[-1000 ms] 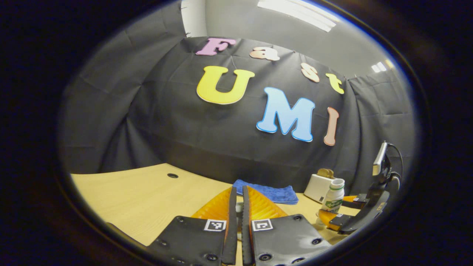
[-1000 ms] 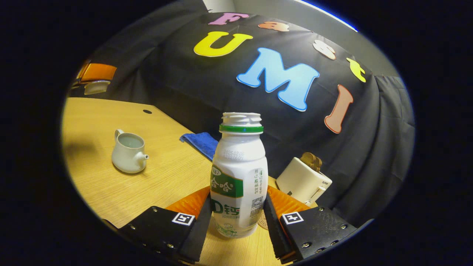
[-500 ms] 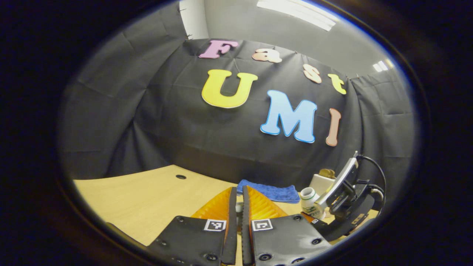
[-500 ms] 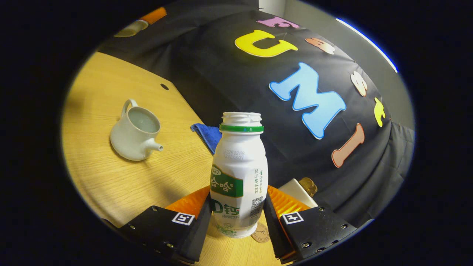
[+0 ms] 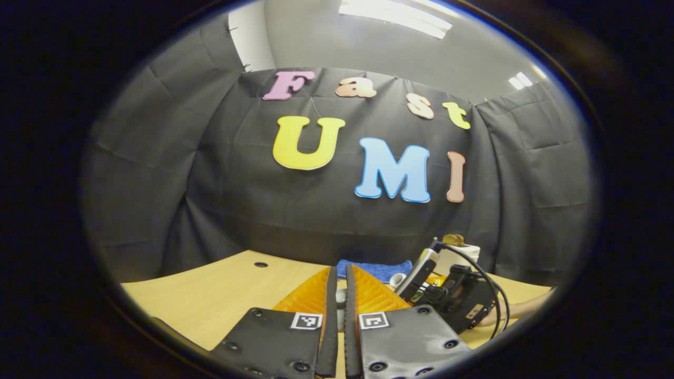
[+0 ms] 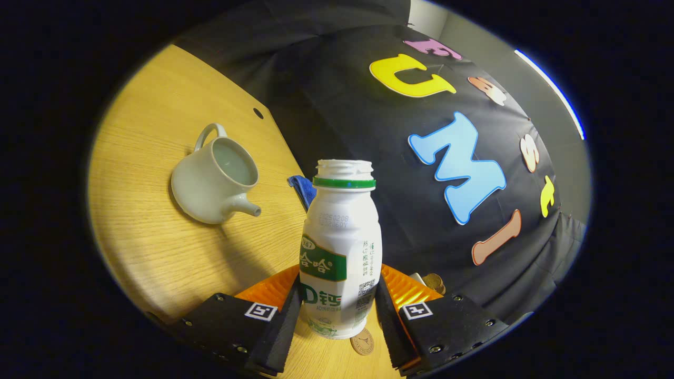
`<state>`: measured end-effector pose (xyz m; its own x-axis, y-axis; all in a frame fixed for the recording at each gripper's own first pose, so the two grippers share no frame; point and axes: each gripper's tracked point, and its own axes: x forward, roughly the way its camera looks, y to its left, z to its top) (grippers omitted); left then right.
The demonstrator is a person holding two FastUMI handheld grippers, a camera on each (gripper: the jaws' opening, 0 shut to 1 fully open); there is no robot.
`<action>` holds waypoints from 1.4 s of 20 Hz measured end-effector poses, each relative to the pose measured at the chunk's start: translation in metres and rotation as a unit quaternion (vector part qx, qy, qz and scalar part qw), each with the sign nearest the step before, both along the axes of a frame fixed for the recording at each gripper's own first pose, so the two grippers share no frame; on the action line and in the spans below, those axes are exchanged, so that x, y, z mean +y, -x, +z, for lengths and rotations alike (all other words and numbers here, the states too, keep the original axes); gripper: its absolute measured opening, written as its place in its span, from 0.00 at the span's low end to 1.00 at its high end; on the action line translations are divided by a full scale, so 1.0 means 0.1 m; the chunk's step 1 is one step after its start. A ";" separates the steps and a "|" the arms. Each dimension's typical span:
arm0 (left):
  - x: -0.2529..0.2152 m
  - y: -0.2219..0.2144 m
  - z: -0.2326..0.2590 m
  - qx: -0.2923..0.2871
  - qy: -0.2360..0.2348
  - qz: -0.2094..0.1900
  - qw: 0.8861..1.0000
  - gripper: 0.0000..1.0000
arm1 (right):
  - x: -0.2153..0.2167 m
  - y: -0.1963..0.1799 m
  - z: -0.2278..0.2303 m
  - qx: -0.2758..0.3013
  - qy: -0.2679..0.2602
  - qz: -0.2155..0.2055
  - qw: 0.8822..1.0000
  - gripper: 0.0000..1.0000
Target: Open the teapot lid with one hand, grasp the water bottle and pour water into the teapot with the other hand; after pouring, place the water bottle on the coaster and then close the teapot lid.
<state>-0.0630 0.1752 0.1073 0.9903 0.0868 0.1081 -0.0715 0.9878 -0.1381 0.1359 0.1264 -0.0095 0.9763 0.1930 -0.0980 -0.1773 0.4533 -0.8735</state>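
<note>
In the right gripper view the right gripper [image 6: 339, 316] is clamped on the water bottle [image 6: 341, 247] — both fingers press against the lower body, one on each side, and the uncapped mouth stands at the top of the view along the fingers' own line. The teapot [image 6: 216, 181] sits on the wooden table [image 6: 147, 231], ahead of the bottle and to its left, with a stretch of bare wood between them. Its top is open, its spout points toward the bottle's side and its handle lies on the far-left side. The table and teapot appear slanted here, so the bottle is probably leaning leftward already, though its mouth looks not yet over the opening.

That is the relation the pour turns on: the bottle's long axis must carry left and forward until its mouth hangs over the teapot's open top. The right gripper, holding the bottle, is the one to do it.

In the left gripper view the left gripper [image 5: 337, 295] has its fingers nearly together on something small and pale — likely the teapot lid [image 5: 339, 298], though too little shows to be certain. The coaster [image 6: 363, 342] lies on the table just below the bottle's base, near the right finger.
</note>
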 end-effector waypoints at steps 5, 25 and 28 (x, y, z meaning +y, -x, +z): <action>0.01 0.04 -0.24 0.022 -0.004 -0.005 1.000 0.11 | 0.12 0.01 0.03 -0.017 0.052 0.008 0.998 0.71; 0.08 0.05 -0.24 0.023 -0.020 0.003 1.000 0.11 | 0.20 -0.14 0.09 -0.110 0.263 0.008 0.958 0.71; 0.09 0.06 -0.24 0.023 -0.024 0.005 0.999 0.12 | 0.21 -0.11 0.10 -0.123 0.281 0.011 0.952 0.71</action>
